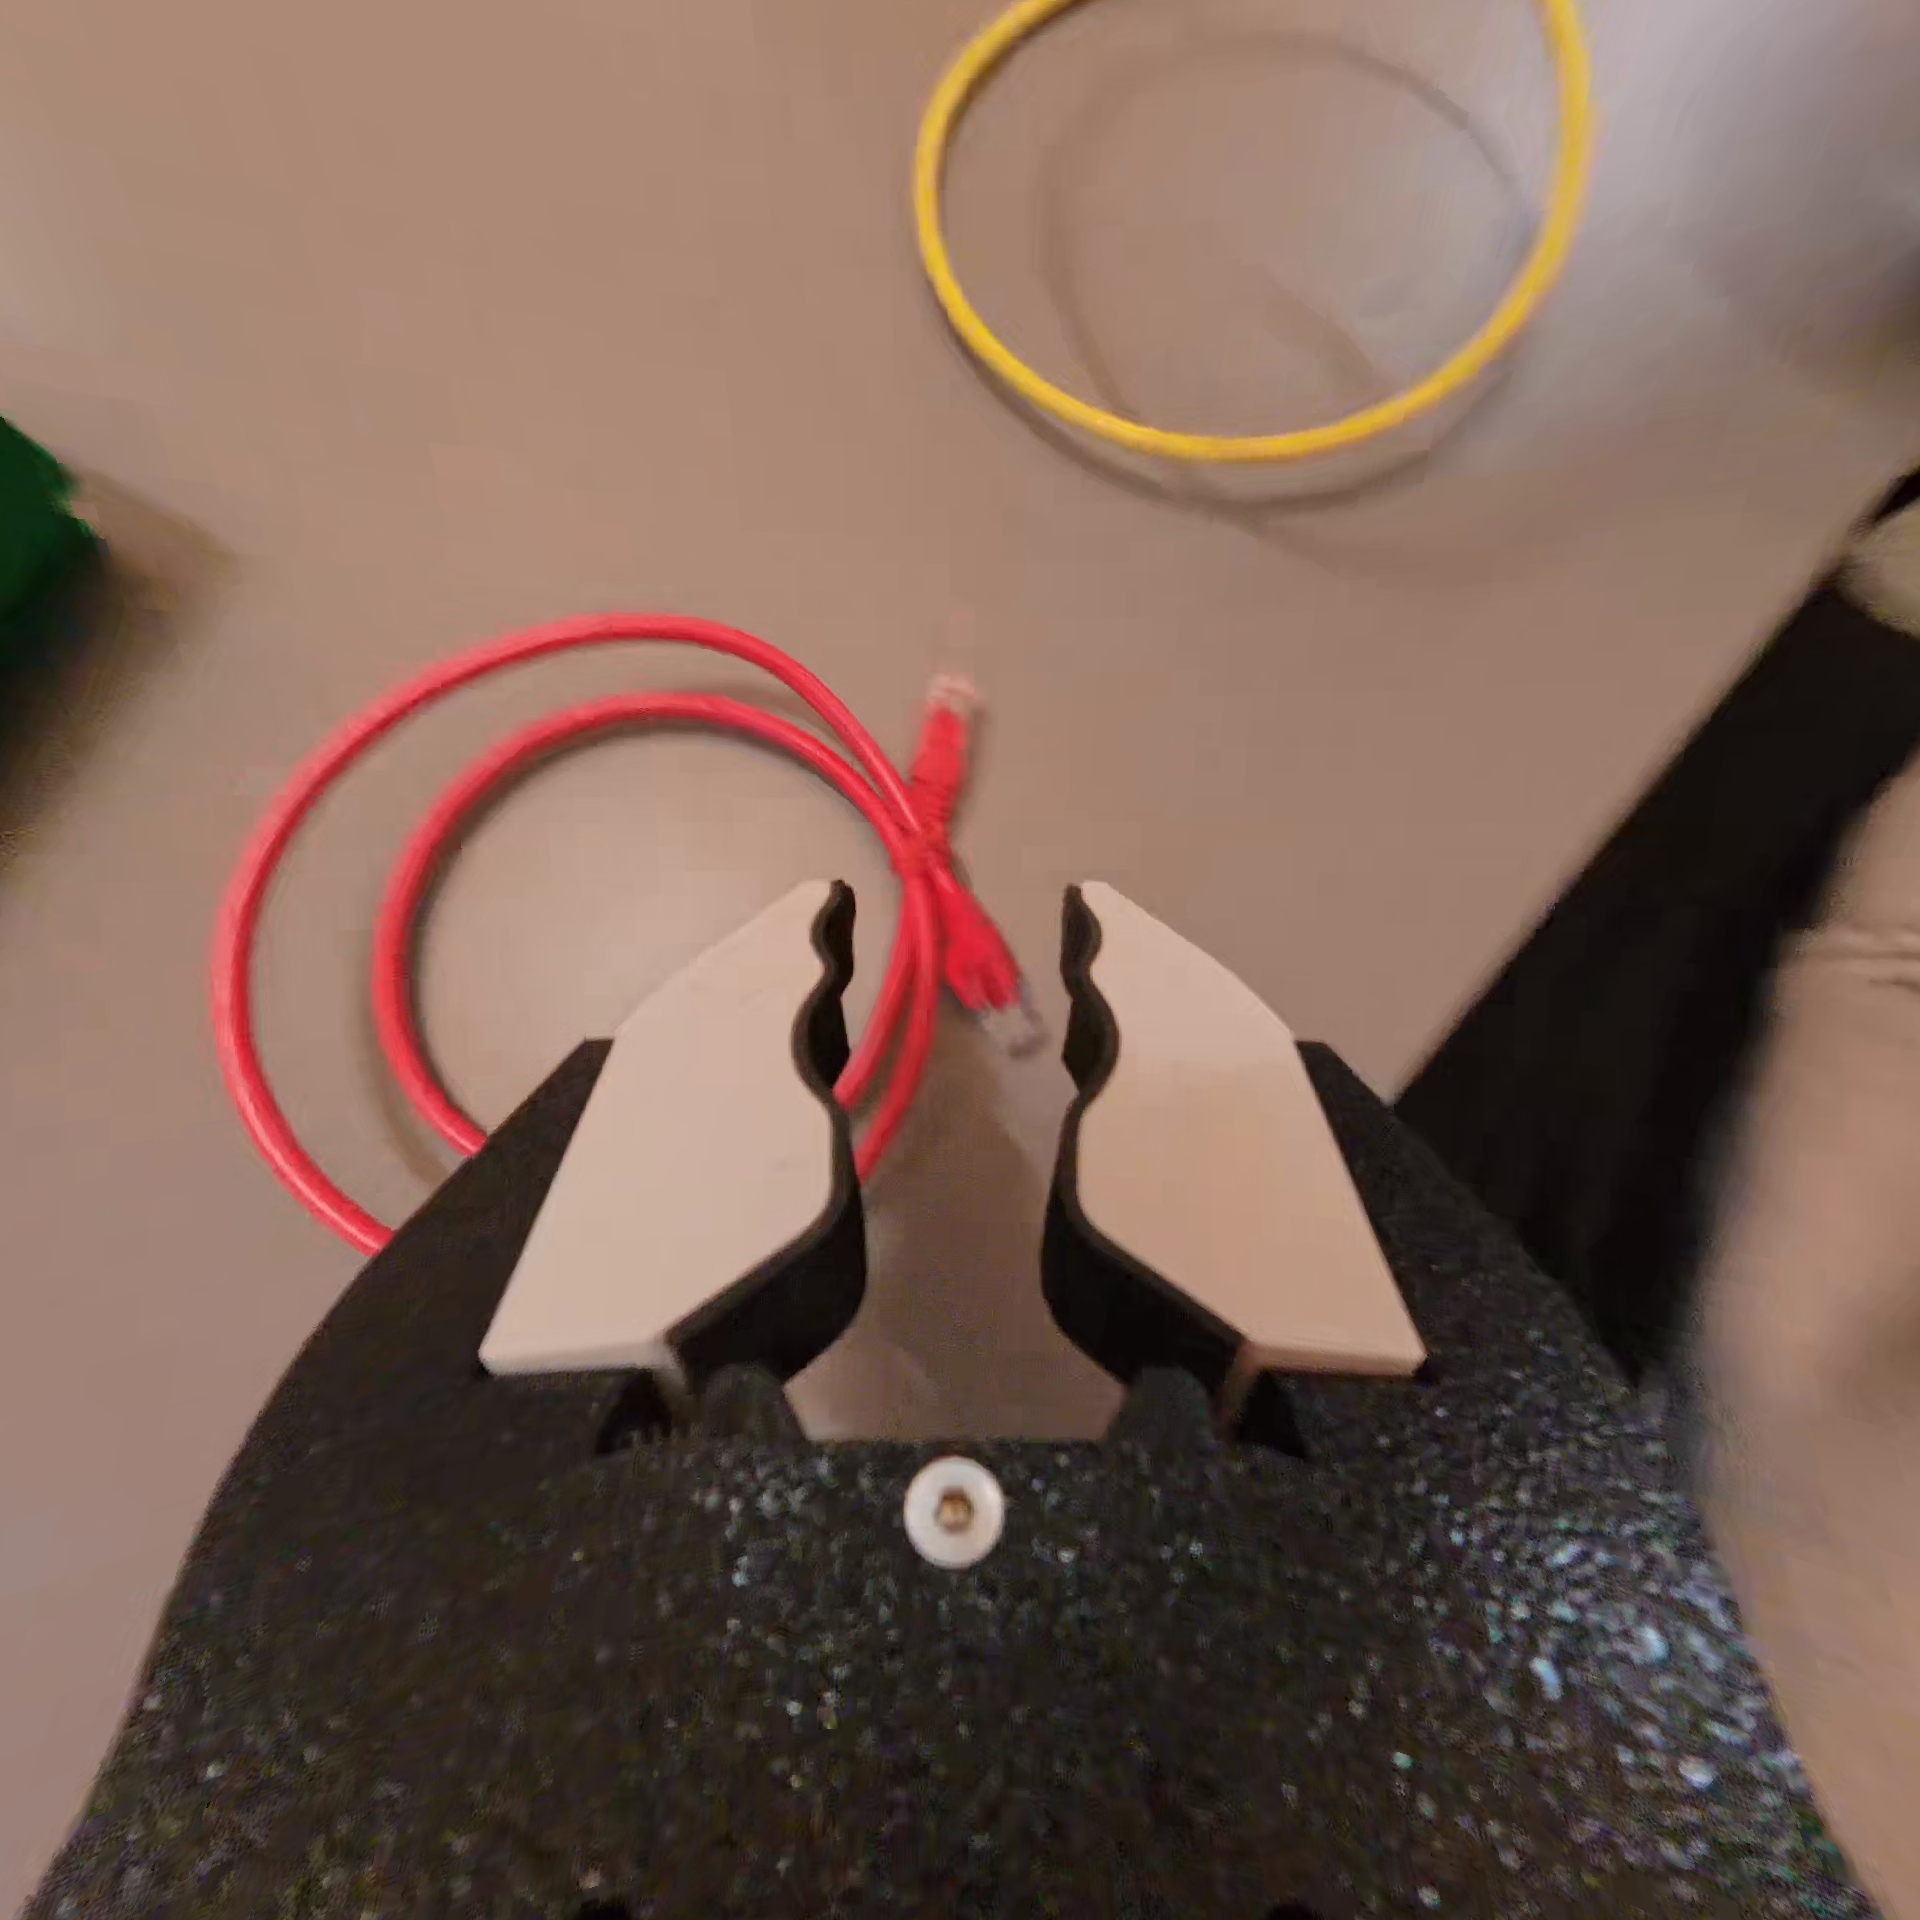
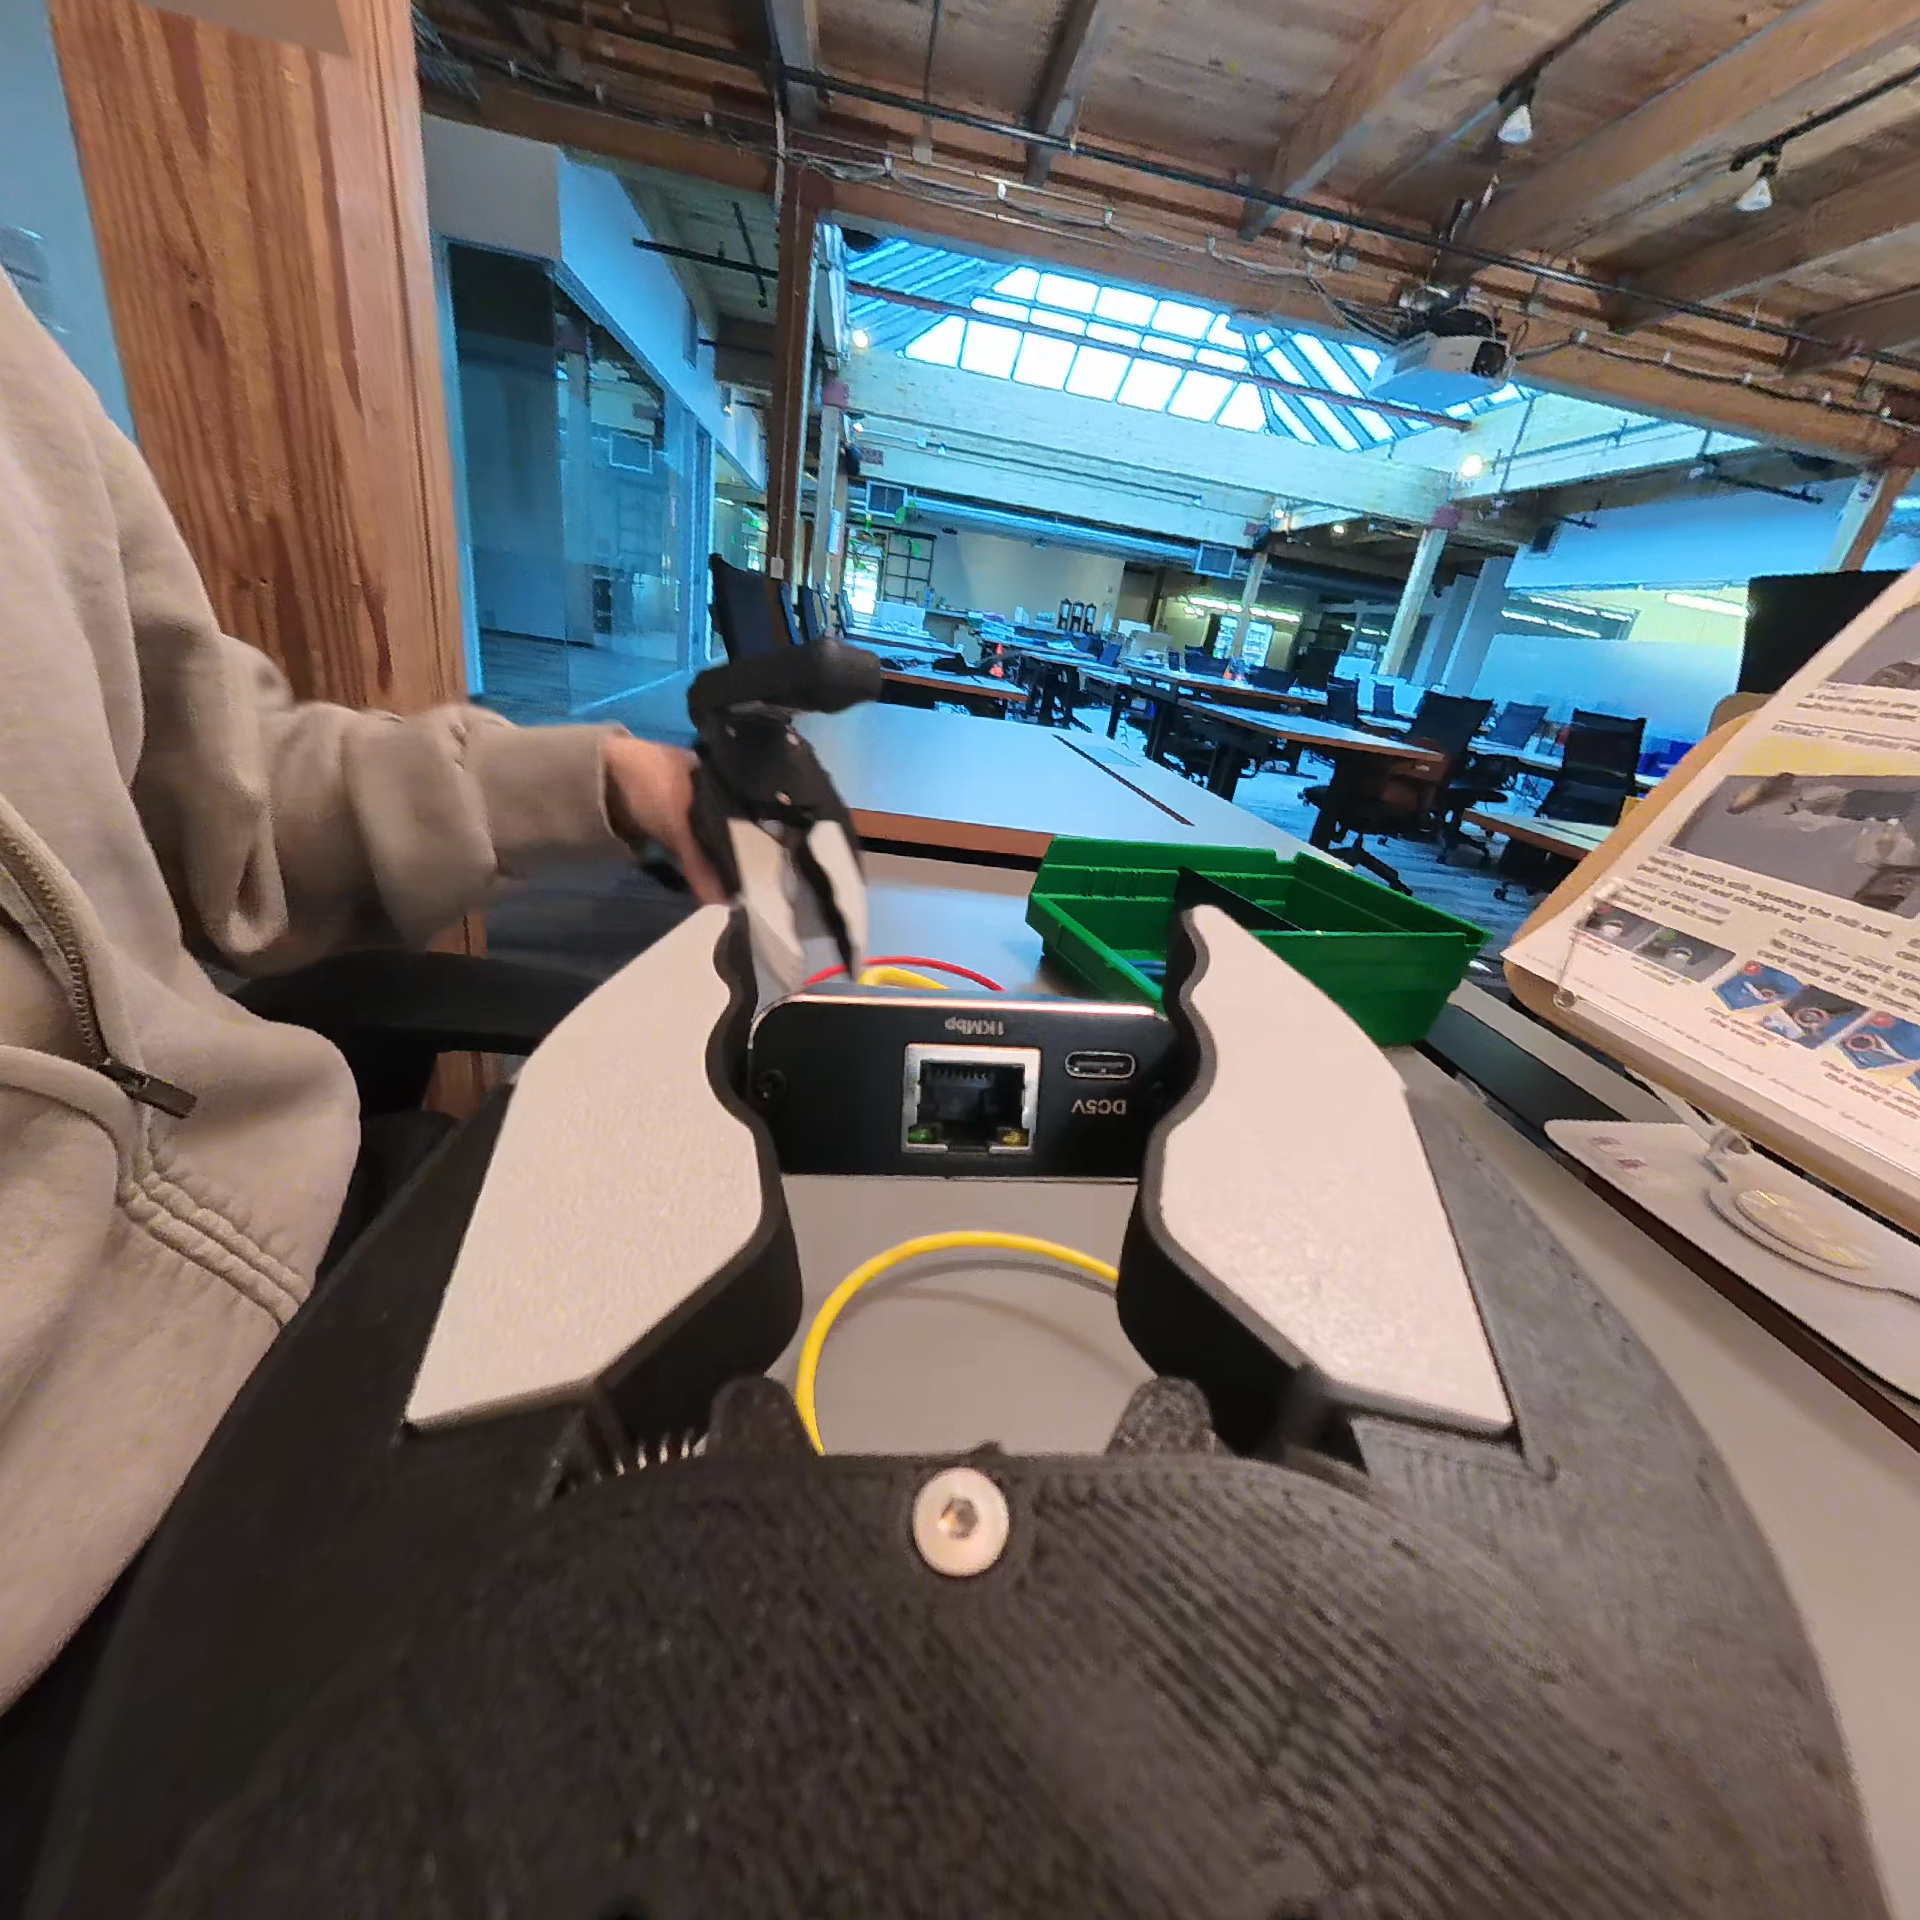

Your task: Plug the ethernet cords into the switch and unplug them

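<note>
A red ethernet cord [image 1: 312, 883] lies coiled on the tan table [image 1: 520, 312]. One of its plugs [image 1: 982, 961] lies between the fingertips of my open left gripper [image 1: 958, 899], which hovers over it, and the other plug [image 1: 943, 748] lies just beyond. A yellow cord [image 1: 1247, 442] loops farther off. My right gripper [image 2: 961, 935] is shut on the black switch [image 2: 961, 1091], a finger on each side, with the single port and small socket facing the camera. The yellow cord [image 2: 831, 1320] passes under it. The left gripper [image 2: 805, 894] shows behind the switch.
A green bin [image 2: 1299, 925] stands behind the switch to the right and also shows at the left edge of the left wrist view [image 1: 31, 540]. An instruction sheet on a clear stand [image 2: 1766, 935] is at the right. A person's sleeve [image 2: 364, 810] is at the left. The left gripper's tips are roughly 30 cm from the right gripper's.
</note>
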Tool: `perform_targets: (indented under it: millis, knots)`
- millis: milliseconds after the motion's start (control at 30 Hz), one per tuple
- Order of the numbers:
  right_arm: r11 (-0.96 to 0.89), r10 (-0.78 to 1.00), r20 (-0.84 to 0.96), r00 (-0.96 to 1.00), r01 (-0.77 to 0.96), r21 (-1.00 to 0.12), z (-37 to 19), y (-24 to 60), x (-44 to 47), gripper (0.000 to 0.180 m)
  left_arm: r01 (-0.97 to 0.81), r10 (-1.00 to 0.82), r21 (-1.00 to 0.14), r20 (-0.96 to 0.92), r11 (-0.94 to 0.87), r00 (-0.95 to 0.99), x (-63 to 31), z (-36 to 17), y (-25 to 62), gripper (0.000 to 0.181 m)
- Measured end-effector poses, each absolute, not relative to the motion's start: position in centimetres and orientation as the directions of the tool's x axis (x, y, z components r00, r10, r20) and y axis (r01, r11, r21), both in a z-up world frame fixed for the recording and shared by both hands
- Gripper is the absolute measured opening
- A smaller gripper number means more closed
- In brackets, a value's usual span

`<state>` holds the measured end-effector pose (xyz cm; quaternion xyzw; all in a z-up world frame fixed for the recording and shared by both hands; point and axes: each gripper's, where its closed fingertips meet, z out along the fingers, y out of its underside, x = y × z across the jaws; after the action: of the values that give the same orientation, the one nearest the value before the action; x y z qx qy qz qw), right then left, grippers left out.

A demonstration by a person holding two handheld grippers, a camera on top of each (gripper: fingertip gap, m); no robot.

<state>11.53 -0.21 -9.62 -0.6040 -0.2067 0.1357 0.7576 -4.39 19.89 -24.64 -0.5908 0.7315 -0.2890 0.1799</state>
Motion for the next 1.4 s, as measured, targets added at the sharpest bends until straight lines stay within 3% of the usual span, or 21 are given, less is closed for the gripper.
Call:
perform_targets:
  millis: [67,267,533,667,867,1000,1133,1400]
  knots:
    - [0.232,0.463,0.151,0.873,0.045,-0.972,-9.7,-0.1,11.3,0.077,-0.776,-0.974,-0.606,0.011,0.175,-0.228,-3.0,-25.9,20.5,0.034]
    - [0.259,0.496,0.182,0.849,0.056,-0.964,-9.7,-0.4,10.4,0.077,-0.846,-0.958,-0.48,0.037,0.234,-0.286,-1.4,-30.8,20.0,0.032]
    - [0.286,0.544,0.188,0.818,0.03,-0.958,-10.0,-0.4,9.9,0.077,-0.776,-0.944,-0.571,0.005,0.268,-0.329,1.0,-30.6,19.5,0.016]
    - [0.291,0.556,0.198,0.807,0.035,-0.956,-10.3,-0.5,9.6,0.077,-0.746,-0.938,-0.619,0.042,0.246,-0.344,2.1,-26.0,17.3,0.015]
    - [0.284,0.555,0.224,0.801,0.071,-0.956,-10.5,-0.5,9.3,0.077,-0.801,-0.942,-0.515,-0.283,0.306,-0.179,2.3,-16.2,22.1,0.015]
    - [0.295,0.568,0.233,0.789,0.069,-0.953,-10.5,-0.5,9.0,0.077,-0.65,-0.893,-0.642,-0.132,0.407,-0.429,3.5,-11.1,14.7,0.015]
    - [0.385,0.605,0.201,0.771,-0.062,-0.921,-9.3,-1.0,8.9,0.077,-0.603,-0.77,-0.585,-0.059,0.543,-0.635,4.5,-12.0,7.9,0.015]
    - [0.437,0.646,0.175,0.743,-0.172,-0.883,-8.5,-1.5,8.7,0.077,-0.62,-0.705,-0.578,0.104,0.531,-0.702,6.8,-13.5,3.3,0.015]
